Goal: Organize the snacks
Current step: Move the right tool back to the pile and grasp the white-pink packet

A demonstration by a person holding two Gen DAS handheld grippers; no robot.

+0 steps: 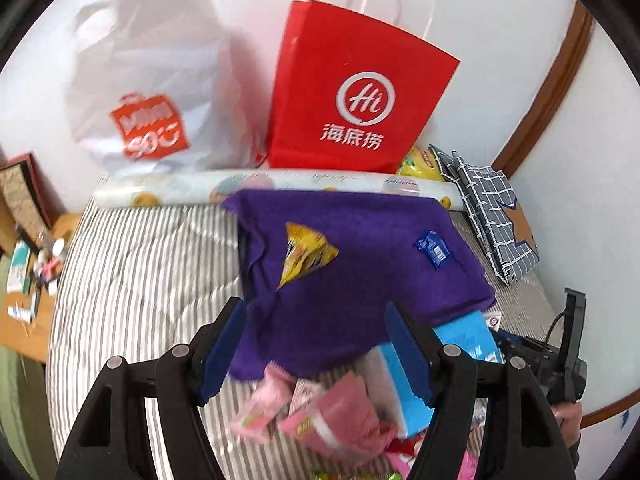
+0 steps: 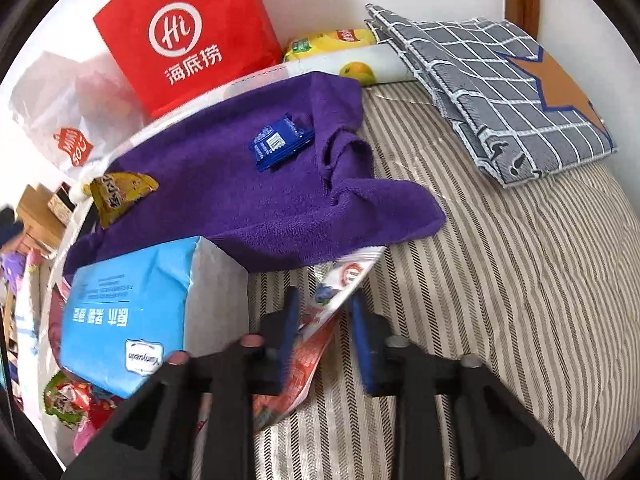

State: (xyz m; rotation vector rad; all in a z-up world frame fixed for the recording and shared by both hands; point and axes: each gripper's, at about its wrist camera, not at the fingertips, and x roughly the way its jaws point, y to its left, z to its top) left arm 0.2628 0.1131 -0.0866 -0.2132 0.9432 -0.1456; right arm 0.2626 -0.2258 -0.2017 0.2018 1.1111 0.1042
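Observation:
My right gripper (image 2: 324,296) is shut on a white and red snack packet (image 2: 352,272) that lies slanted on the striped bedding (image 2: 500,300), its far end under a purple towel (image 2: 240,192). On the towel rest a small blue packet (image 2: 280,142) and a yellow packet (image 2: 120,192). A light blue and white pack (image 2: 124,300) sits left of my right gripper. My left gripper (image 1: 314,308) hangs open over the purple towel's (image 1: 360,280) near edge, nothing between its fingers. Pink snack packets (image 1: 332,412) lie just beneath it. The yellow packet (image 1: 304,254) and the blue packet (image 1: 434,248) lie beyond.
A red paper bag (image 1: 352,92) and a white plastic bag (image 1: 152,80) lean on the wall behind a printed roll (image 1: 280,184). A grey checked bag (image 2: 500,92) lies at the back right, a yellow chip bag (image 2: 332,40) beside the red bag. A cluttered wooden table (image 1: 24,280) stands left.

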